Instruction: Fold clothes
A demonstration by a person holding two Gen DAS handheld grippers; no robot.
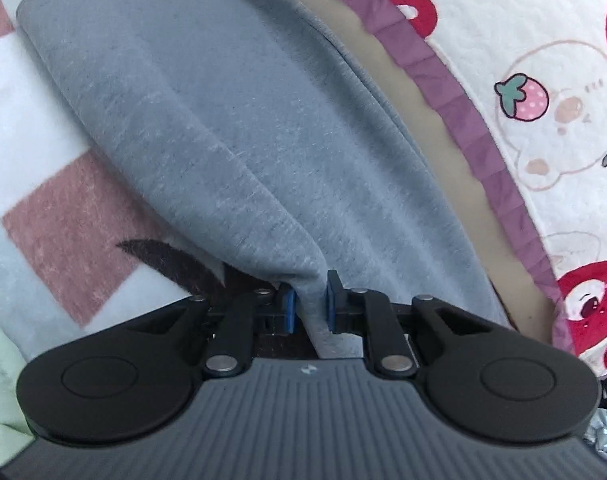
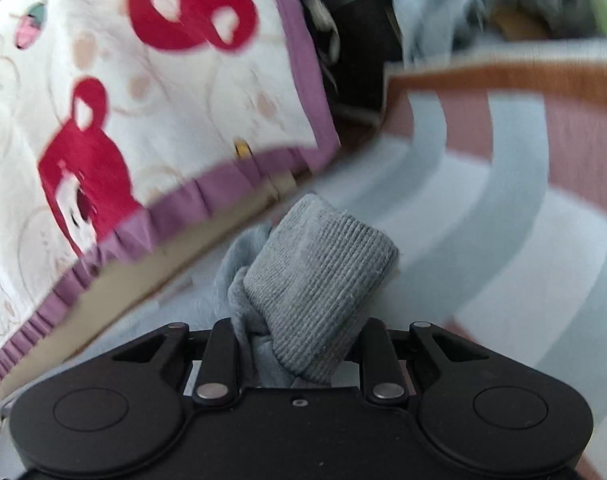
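A grey fleece garment (image 1: 223, 120) stretches away from my left gripper (image 1: 310, 304) over a striped blanket. The left gripper is shut on a pinched fold of its edge between blue pads (image 1: 289, 306). In the right wrist view my right gripper (image 2: 303, 340) is shut on the garment's ribbed grey cuff (image 2: 323, 276), which bunches up and hides the fingertips. The cuff is held above the blanket.
The blanket (image 1: 55, 216) has pink, white and pale blue stripes and also shows in the right wrist view (image 2: 503, 184). A white quilt with red prints and a purple frill (image 1: 543, 80) lies alongside, also in the right wrist view (image 2: 103, 100). Dark clutter (image 2: 363, 20) sits beyond.
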